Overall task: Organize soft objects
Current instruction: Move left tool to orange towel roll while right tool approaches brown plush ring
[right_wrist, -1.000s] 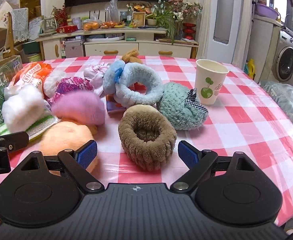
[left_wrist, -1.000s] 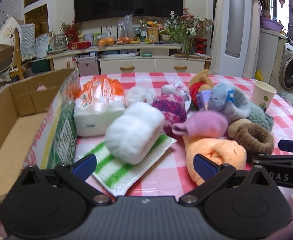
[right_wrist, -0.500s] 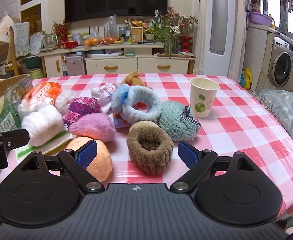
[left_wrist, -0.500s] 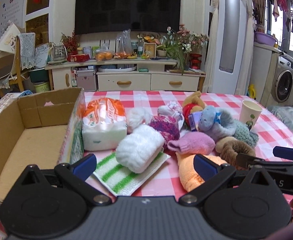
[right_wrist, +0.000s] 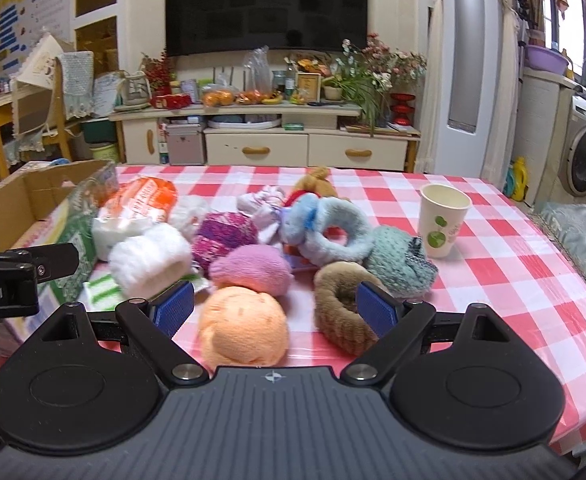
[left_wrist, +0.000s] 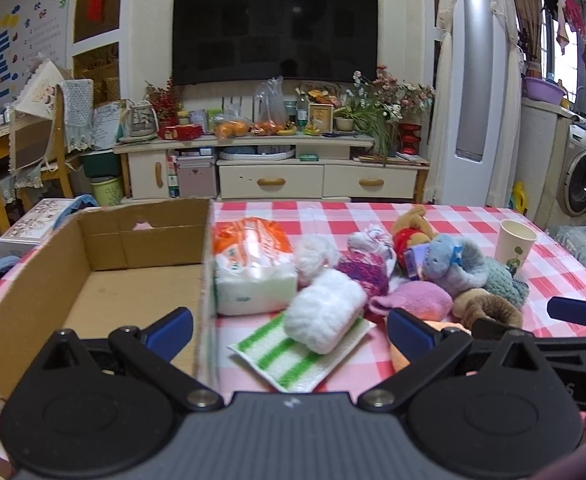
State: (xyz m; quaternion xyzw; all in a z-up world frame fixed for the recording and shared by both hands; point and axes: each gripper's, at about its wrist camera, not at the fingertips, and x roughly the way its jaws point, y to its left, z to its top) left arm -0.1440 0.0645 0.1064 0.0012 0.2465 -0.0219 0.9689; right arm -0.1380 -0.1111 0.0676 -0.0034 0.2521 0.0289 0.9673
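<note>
A pile of soft things lies on the checked table: a white fluffy roll [left_wrist: 325,316] on a green-striped cloth [left_wrist: 293,354], a pink item [right_wrist: 253,268], an orange one [right_wrist: 243,326], a brown ring [right_wrist: 343,308], a blue plush ring [right_wrist: 333,234], a teal knit item [right_wrist: 403,266] and a purple knit ball [right_wrist: 225,240]. An open cardboard box [left_wrist: 93,280] stands at the left. My left gripper [left_wrist: 289,330] is open and empty, above the box's right wall and the cloth. My right gripper [right_wrist: 275,308] is open and empty, just before the orange item.
A tissue pack [left_wrist: 253,264] leans by the box. A paper cup [right_wrist: 443,226] stands at the right of the pile. A plush bear [left_wrist: 411,234] lies behind. A TV cabinet [left_wrist: 273,168] and a washing machine [left_wrist: 581,180] stand beyond the table.
Both grippers have pulled back and risen from the pile, so more of the room and table shows. Both stay open. Nothing on the table has moved.
</note>
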